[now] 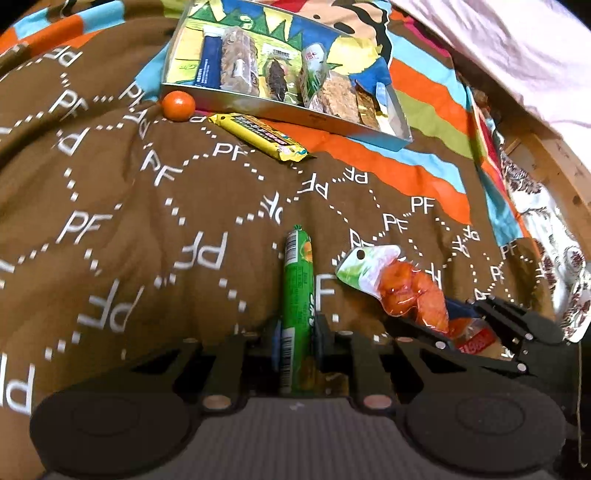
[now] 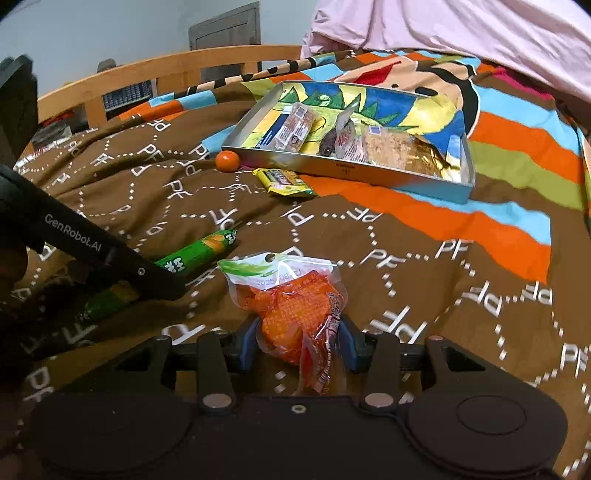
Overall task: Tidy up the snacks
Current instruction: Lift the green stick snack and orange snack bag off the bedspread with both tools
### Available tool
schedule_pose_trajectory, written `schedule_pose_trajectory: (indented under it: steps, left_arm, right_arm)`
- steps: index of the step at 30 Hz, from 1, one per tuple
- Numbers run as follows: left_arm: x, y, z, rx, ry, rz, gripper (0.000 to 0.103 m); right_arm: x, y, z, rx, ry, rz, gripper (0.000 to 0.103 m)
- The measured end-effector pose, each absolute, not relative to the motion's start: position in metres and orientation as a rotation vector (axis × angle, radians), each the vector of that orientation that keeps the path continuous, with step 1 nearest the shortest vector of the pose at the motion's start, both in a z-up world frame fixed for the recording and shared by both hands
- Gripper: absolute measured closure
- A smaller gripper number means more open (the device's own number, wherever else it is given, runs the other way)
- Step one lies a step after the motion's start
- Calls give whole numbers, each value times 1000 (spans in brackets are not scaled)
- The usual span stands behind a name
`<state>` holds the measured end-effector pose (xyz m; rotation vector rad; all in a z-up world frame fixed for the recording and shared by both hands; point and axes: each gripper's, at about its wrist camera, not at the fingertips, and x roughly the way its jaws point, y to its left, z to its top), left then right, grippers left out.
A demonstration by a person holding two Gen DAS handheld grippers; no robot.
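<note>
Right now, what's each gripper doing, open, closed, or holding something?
Left gripper: closed on the green sausage stick.
Right gripper: closed on the orange snack bag.

Bed covered by a brown quilt point(image 2: 155, 192) printed with white dotted hexagons and "PF" letters, rumpled in soft folds. Orange, green and light-blue stripes point(image 2: 517, 155) across the quilt from 1 to 3 o'clock, with a cartoon figure print point(image 2: 436, 88) at 12 o'clock. Pale pink bedding point(image 2: 461, 26) heaped at 1 o'clock. Wooden bed rail point(image 2: 147, 74) running from 9 to 11 o'clock. Plain pale wall point(image 2: 110, 33) behind the rail, with a grey panelled door point(image 2: 225, 27) at 11 o'clock. Patterned white-and-brown cloth point(image 1: 554, 258) at 3 o'clock in the left wrist view, beside a wooden frame point(image 1: 554, 162). Dim indoor light.
</note>
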<state>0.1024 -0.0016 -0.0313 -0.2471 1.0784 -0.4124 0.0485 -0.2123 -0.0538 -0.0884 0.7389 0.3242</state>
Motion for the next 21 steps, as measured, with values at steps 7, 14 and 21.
schedule_pose_trajectory:
  steps: [7, 14, 21]
  left_arm:
    - [90, 11, -32, -312, 1059, -407, 84]
    - [87, 15, -31, -314, 1055, -394, 84]
    - [87, 16, -20, -305, 1021, -394, 84]
  right_arm:
    - [39, -205, -48, -82, 707, 333, 57]
    - [38, -201, -46, -97, 689, 339, 57]
    - [41, -198, -38, -99, 642, 348, 57]
